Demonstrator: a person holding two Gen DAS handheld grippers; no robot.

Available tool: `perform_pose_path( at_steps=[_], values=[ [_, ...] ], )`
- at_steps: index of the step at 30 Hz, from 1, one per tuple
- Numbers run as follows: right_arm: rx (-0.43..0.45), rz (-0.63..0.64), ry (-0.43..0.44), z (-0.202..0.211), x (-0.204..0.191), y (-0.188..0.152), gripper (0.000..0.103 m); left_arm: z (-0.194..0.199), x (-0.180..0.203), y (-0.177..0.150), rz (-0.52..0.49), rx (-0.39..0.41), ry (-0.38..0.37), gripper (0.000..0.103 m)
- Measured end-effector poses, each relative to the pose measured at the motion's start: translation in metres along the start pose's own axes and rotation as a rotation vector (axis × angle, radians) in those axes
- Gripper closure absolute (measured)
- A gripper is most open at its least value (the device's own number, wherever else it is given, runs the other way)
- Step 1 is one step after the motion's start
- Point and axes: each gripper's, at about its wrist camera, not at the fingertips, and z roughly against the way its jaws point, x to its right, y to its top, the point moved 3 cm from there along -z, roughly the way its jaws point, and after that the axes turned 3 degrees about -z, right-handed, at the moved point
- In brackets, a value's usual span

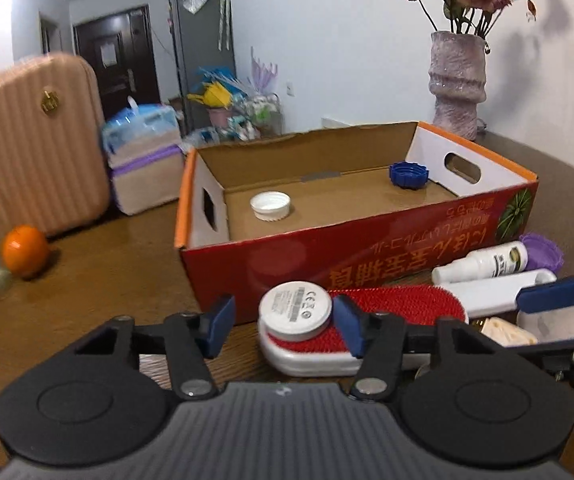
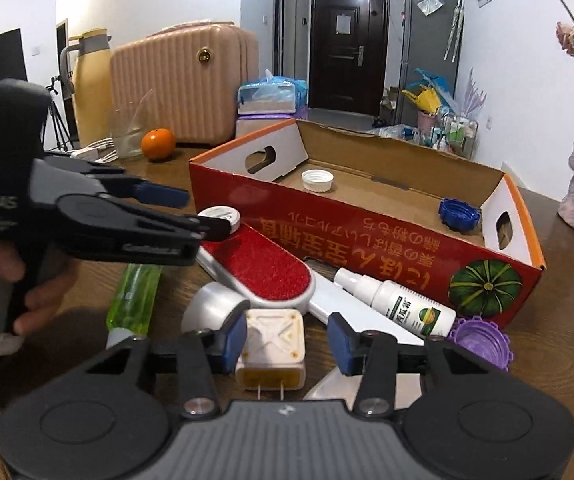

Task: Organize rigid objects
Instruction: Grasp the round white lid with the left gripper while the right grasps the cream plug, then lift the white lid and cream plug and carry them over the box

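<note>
Far left on the table (image 2: 559, 216) sit an orange (image 2: 158, 143) and a clear glass (image 2: 127, 132), well apart from the work and likely not part of it. Next, the left gripper (image 1: 283, 330) is spread w/ its 2 blue pads either side of a white round puck (image 1: 295, 310), which lies flat, label up, on the near end of the red lint brush (image 2: 261, 268). In the left wrist view the right pad looks to touch the puck's edge while the left pad stands clear, so no pinch yet; I'd judge it's lined up to take the puck since that's the top item of the pile. The brush lies bristle face up, long axis running from near-left to far-right along the box front. Centre: the right gripper (image 2: 287, 340) is also spread, straddling a cream plug adapter (image 2: 273, 350) that lies on its back, 2 prongs pointing toward the camera; pads near its sides, gap visible on the right. Right of that, a white spray bottle (image 2: 397, 300) lies on its side, nozzle toward upper left, against the red cardboard box (image 2: 367, 240), w/ a purple cap (image 2: 483, 340) just beside its base. Inside the box: a white cap (image 2: 318, 180) at left, a blue cap (image 2: 459, 210) at right, both open side down, so sorting looks begun, most items still outside.
</note>
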Motion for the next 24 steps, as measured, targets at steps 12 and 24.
perform_pose_path(
  at_steps=[12, 24],
  values=[
    [-0.062, 0.036, -0.002, -0.011, -0.013, -0.005, 0.065, 0.008, -0.006, 0.004, 0.069, 0.026, 0.016, 0.063],
    [0.273, 0.009, -0.109, 0.091, -0.038, 0.004, 0.065, 0.143, 0.016, 0.012, 0.074, 0.239, 0.165, 0.063]
  ],
)
